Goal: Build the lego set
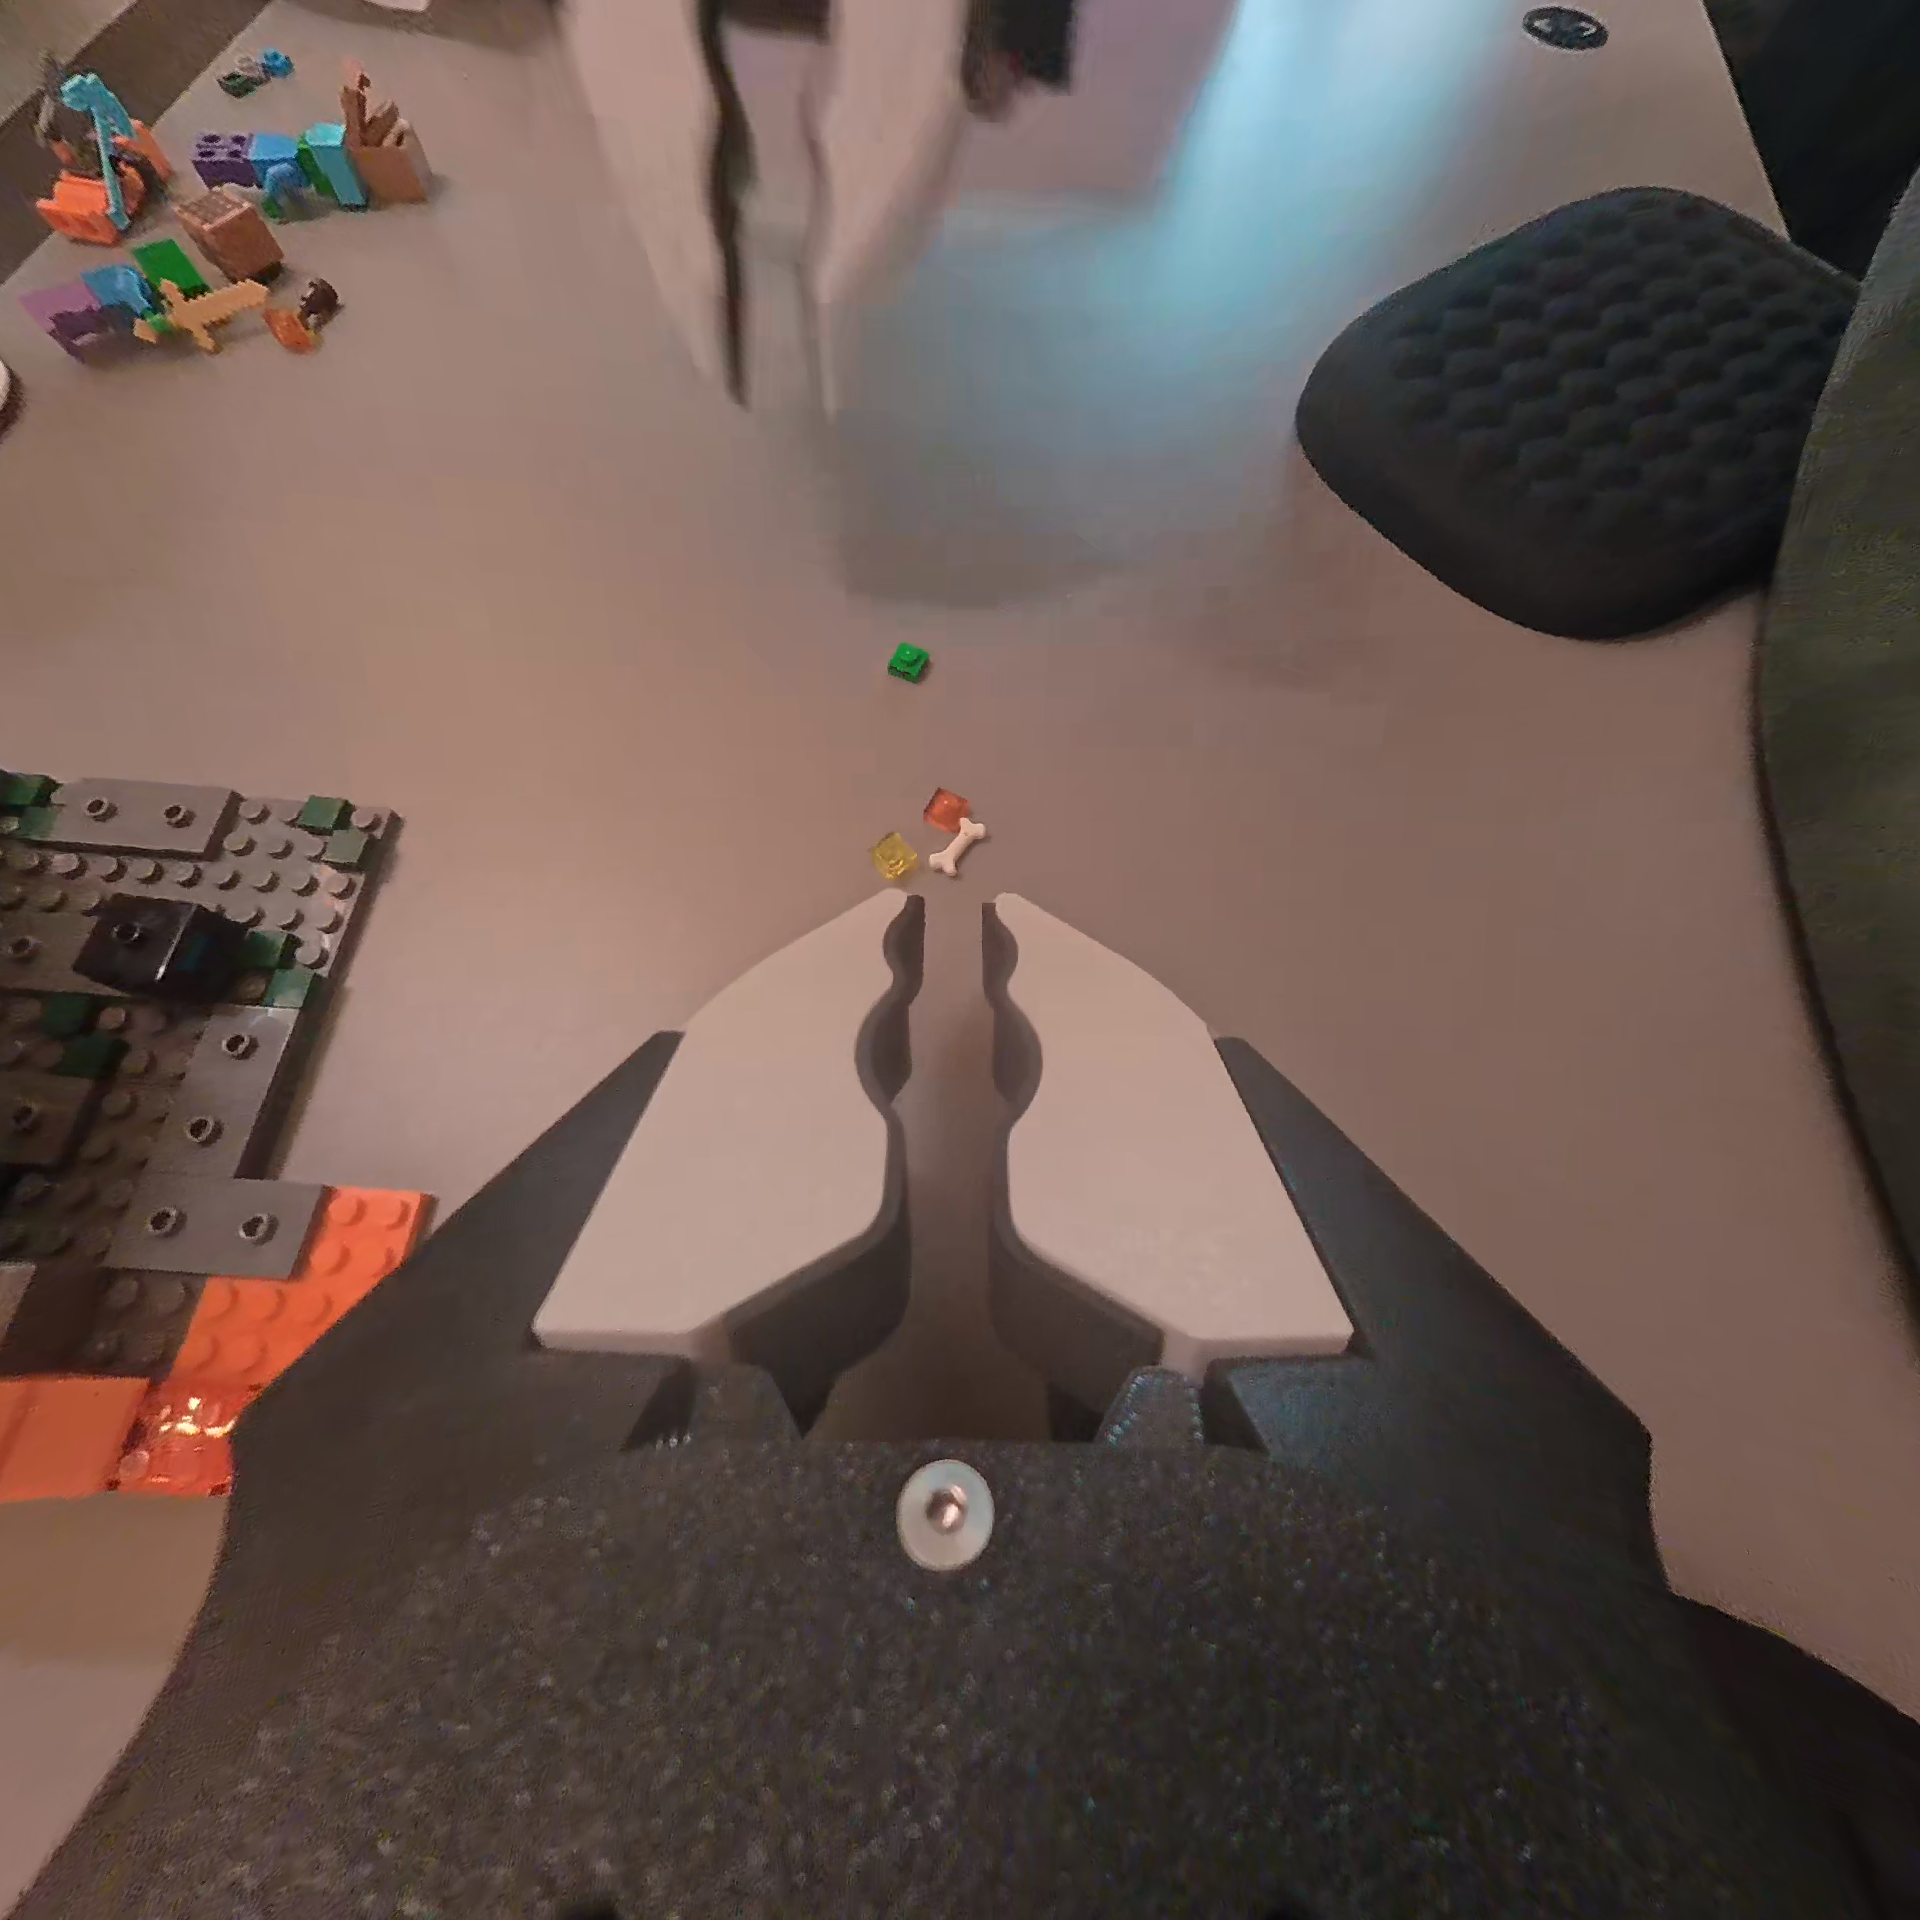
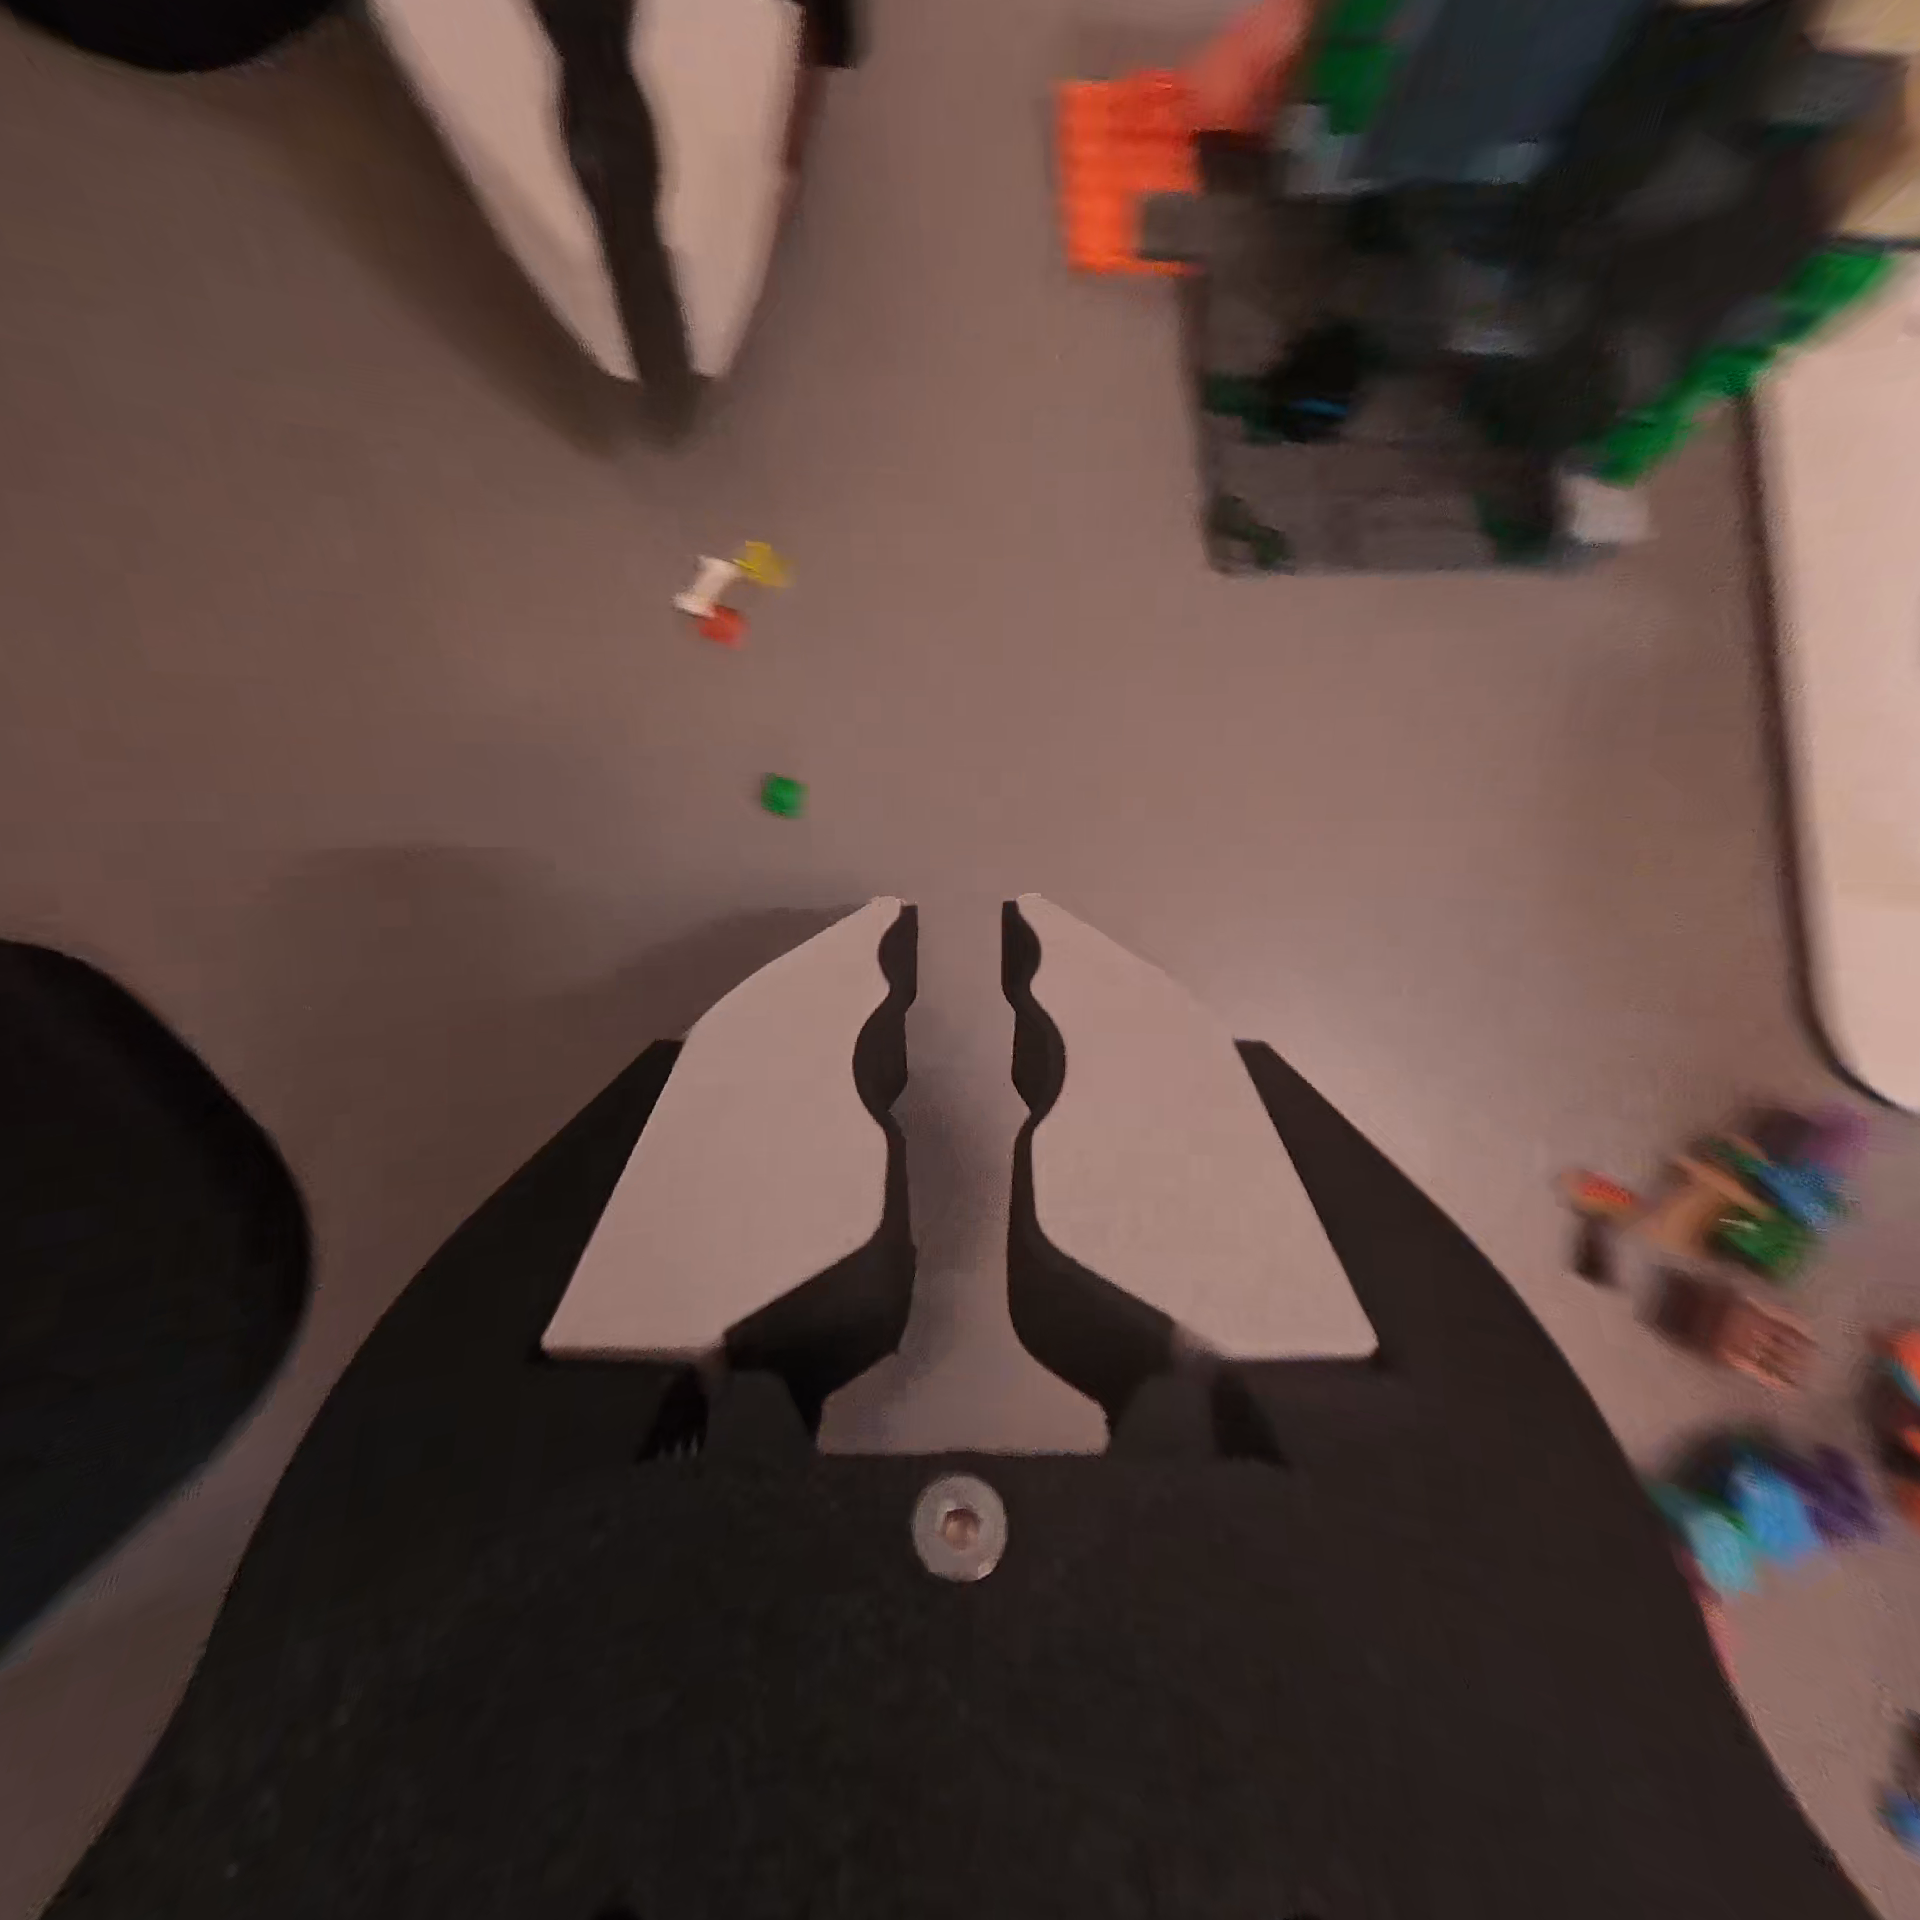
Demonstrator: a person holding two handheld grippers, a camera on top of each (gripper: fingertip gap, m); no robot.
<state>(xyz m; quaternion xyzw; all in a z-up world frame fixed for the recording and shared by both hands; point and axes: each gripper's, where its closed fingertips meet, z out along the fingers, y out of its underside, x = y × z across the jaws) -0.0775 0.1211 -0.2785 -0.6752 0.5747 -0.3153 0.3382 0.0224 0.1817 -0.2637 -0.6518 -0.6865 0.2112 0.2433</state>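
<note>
ahead of left fingers (image 1: 914, 914) (apart, bare): bone (image 1: 957, 845)

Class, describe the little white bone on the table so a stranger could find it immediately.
On the grey table, right of the dark brick baseplate, three tiny pieces lie before the left gripper. The bone touches the orange piece; it alone is white and knobbed.

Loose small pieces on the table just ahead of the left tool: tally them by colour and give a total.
Green brick: 1
Orange brick: 1
Yellow brick: 1
White bone: 1
Total: 4
</note>
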